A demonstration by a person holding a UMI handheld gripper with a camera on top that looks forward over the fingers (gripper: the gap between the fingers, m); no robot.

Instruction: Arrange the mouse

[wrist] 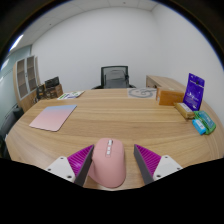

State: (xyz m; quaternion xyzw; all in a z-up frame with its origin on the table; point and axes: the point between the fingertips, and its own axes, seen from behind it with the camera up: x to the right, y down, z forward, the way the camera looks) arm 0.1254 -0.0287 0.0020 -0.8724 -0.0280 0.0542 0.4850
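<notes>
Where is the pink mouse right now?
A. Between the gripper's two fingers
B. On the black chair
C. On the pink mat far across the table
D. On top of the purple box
A: the pink mouse sits between the two fingers of the gripper, at the near edge of the wooden table, with small gaps at its sides.
</notes>
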